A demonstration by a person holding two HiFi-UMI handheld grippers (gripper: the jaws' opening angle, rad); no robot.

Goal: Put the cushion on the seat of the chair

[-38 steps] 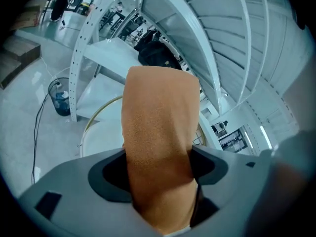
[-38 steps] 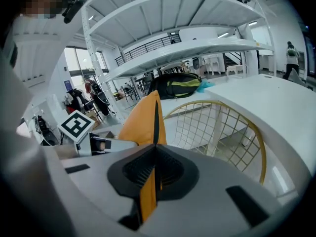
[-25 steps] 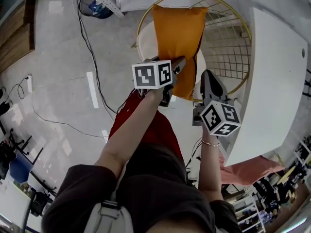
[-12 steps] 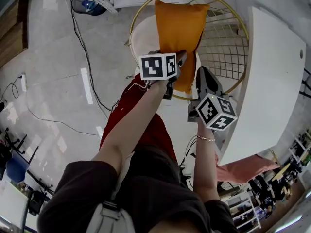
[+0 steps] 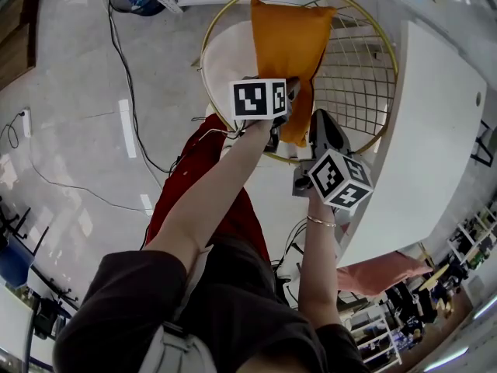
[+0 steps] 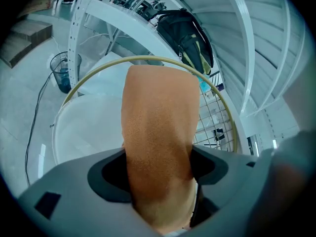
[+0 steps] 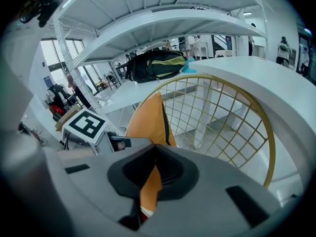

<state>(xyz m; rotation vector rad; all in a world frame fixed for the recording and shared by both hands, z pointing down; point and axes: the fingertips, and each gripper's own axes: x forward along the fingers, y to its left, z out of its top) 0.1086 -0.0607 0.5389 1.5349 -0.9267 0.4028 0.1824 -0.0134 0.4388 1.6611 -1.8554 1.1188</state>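
An orange cushion (image 5: 287, 41) hangs upright over the chair, inside its gold ring frame (image 5: 233, 10). The round white seat (image 5: 225, 61) lies below and to the cushion's left, and a gold wire-mesh back (image 5: 353, 76) stands to its right. My left gripper (image 5: 289, 99) is shut on the cushion's near edge; in the left gripper view the cushion (image 6: 158, 132) fills the gap between the jaws above the seat (image 6: 89, 127). My right gripper (image 5: 317, 130) is shut on the cushion's lower corner, seen in the right gripper view as a thin orange fold (image 7: 150, 181).
A white curved table (image 5: 435, 115) stands close on the right of the chair. Black cables (image 5: 116, 53) trail over the grey floor at the left. A black backpack (image 7: 155, 63) lies on the white desk behind the chair, and a wire bin (image 6: 61, 70) stands on the floor.
Both grippers have carried the cushion lower and further over the chair. The ring and seat now sit closer around the cushion. Both grips are unchanged.
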